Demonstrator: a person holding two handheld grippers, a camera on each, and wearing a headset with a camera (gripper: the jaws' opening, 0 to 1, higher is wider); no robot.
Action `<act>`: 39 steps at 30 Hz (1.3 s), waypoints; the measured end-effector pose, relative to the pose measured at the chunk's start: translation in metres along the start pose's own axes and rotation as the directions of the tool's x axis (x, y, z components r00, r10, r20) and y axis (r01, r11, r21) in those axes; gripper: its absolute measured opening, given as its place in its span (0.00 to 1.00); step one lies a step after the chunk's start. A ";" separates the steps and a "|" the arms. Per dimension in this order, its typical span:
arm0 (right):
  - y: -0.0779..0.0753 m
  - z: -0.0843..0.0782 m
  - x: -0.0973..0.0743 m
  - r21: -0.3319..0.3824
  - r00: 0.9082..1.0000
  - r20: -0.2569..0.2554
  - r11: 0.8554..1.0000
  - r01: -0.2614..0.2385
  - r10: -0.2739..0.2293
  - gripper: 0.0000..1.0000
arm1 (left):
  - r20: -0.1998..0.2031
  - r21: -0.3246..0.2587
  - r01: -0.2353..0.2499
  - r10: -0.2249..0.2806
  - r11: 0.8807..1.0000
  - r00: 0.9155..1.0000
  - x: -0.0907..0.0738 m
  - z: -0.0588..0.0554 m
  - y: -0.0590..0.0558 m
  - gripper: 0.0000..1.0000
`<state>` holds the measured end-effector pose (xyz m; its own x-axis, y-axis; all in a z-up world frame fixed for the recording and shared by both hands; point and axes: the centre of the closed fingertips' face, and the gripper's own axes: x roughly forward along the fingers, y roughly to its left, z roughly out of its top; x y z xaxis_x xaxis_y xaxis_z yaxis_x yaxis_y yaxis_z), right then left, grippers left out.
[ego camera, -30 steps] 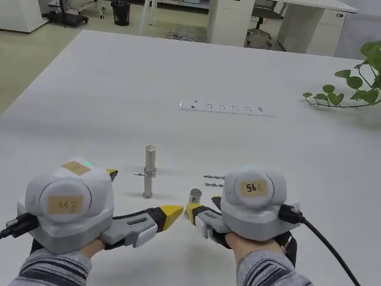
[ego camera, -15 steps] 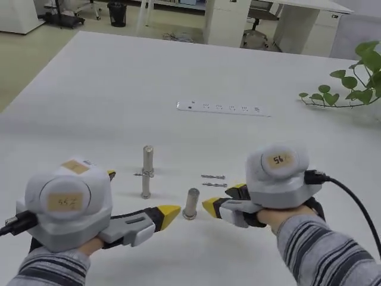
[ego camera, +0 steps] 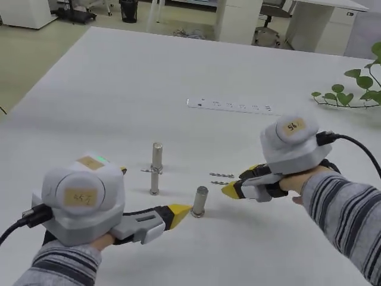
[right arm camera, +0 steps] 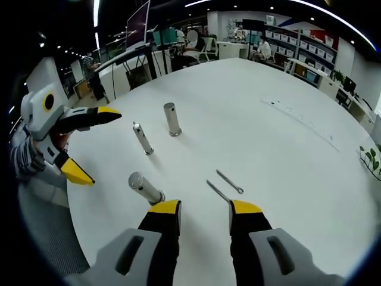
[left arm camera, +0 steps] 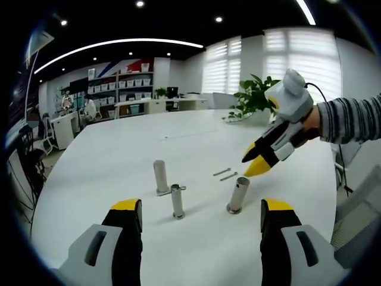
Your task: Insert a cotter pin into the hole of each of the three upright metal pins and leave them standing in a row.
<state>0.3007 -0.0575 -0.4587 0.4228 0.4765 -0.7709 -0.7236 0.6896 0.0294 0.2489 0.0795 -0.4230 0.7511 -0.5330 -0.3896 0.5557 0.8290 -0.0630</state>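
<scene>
Three metal pins [left arm camera: 177,201] — cotter pins [left arm camera: 225,174] beyond

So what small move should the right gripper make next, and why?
Probably lower the right gripper onto the nearer cotter pin and shut on it. Its jaws stand open and empty, with two loose cotter pins lying just ahead of them on the table, and the nearest metal pin carries no cotter pin yet.
</scene>
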 end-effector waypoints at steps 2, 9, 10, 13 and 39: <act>-0.004 0.000 0.003 -0.003 1.000 -0.015 1.000 -0.010 0.010 0.27 | 0.003 0.004 0.002 -0.002 1.000 1.000 0.000 0.001 0.000 0.80; -0.005 -0.009 0.012 0.002 0.996 -0.067 0.998 -0.055 0.055 0.25 | -0.001 0.005 0.004 -0.004 1.000 1.000 0.001 0.000 -0.001 0.80; -0.005 -0.010 0.014 -0.003 0.995 -0.076 0.998 -0.058 0.058 0.25 | 0.001 0.005 0.006 -0.006 1.000 1.000 0.001 0.000 -0.001 0.80; -0.004 -0.013 0.017 -0.010 0.993 -0.093 0.997 -0.073 0.072 0.24 | 0.001 0.007 0.009 -0.009 1.000 1.000 0.001 0.001 -0.002 0.80; -0.013 -0.017 0.030 -0.229 0.971 -0.224 0.965 -0.129 0.077 0.02 | -0.016 0.020 0.008 -0.008 1.000 1.000 0.000 -0.003 -0.001 0.78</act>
<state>0.3132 -0.0615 -0.4928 0.2327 0.3934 -0.8894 -0.8777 0.4789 -0.0179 0.2477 0.0788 -0.4255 0.7407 -0.5368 -0.4039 0.5688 0.8211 -0.0482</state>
